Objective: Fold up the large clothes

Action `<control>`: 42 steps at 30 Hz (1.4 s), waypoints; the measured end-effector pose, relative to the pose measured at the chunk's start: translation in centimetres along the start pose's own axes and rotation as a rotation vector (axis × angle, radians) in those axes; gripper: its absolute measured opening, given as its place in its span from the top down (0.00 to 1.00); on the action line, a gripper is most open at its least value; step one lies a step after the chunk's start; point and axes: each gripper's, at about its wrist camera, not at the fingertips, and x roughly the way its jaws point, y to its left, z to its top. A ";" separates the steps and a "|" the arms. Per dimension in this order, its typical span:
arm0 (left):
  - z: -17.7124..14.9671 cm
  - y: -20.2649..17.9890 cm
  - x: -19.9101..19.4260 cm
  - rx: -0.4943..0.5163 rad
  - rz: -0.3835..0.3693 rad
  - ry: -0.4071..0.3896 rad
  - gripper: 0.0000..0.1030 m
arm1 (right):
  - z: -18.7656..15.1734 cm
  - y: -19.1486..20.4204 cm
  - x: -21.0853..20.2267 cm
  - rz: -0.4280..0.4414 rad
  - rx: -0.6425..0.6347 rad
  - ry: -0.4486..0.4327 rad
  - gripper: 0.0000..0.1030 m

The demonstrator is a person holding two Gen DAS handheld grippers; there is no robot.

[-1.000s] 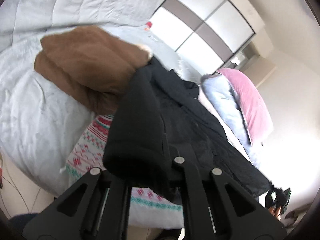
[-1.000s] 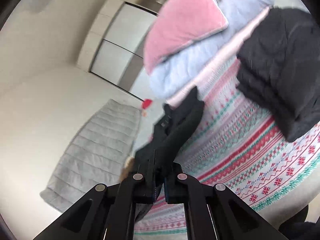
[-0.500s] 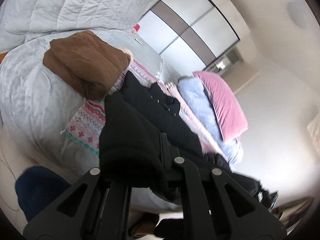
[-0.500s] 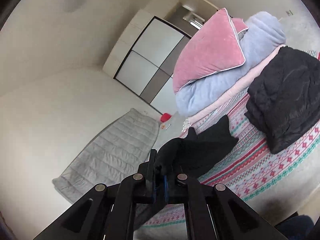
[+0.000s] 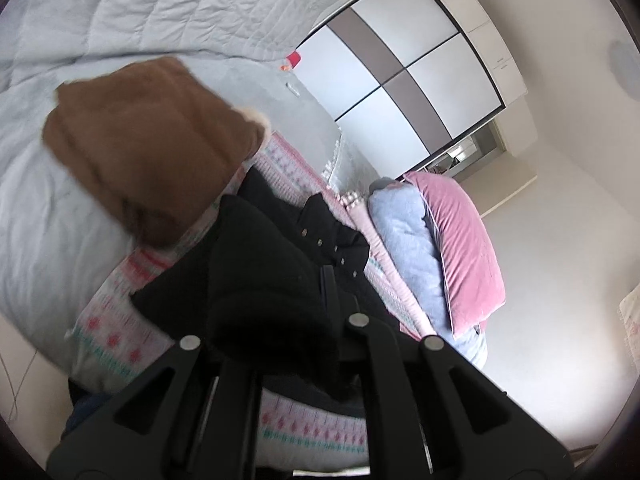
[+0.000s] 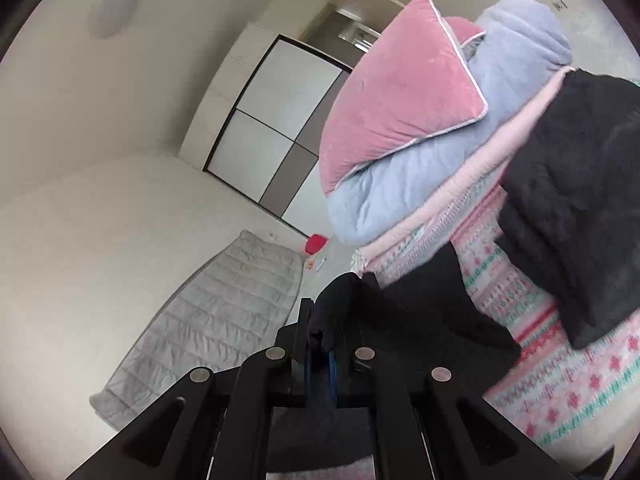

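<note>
Both clamped on the black coat (image 5: 280,264), left gripper (image 5: 280,320) and right gripper (image 6: 320,336), coat lifted over the patterned blanket (image 6: 560,384) beside a folded brown garment (image 5: 148,152); no readable writing.

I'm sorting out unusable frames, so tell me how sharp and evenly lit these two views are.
Left wrist view: motion blur smears the brown garment and patterned blanket; the wall at right is washed out. Right wrist view: sharper, pink pillow crisp, folded black garment slightly soft. Both: strong fisheye bending, dark corners.
</note>
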 end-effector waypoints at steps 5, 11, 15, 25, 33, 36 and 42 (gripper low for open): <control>4.2 -2.4 4.7 0.021 0.014 0.021 0.92 | 3.1 0.1 5.0 0.005 0.011 -0.004 0.95; 10.3 -5.7 13.2 0.057 0.108 0.044 0.92 | 7.9 0.8 14.6 -0.028 -0.015 0.007 0.95; 14.0 -6.8 20.9 0.069 0.203 0.075 0.92 | 11.3 0.2 22.7 -0.091 -0.016 0.047 0.95; 16.7 -3.1 37.1 0.021 0.388 0.203 0.92 | 13.4 -7.1 37.8 -0.287 0.032 0.166 0.95; 14.6 2.3 44.7 -0.040 0.488 0.321 0.89 | 10.9 -14.5 45.2 -0.517 0.039 0.222 0.95; 14.5 3.1 45.2 -0.055 0.483 0.348 0.87 | 10.2 -16.3 46.6 -0.552 0.057 0.225 0.95; 16.0 3.0 45.4 -0.128 0.416 0.398 0.62 | 9.0 -17.4 47.8 -0.616 0.045 0.234 0.92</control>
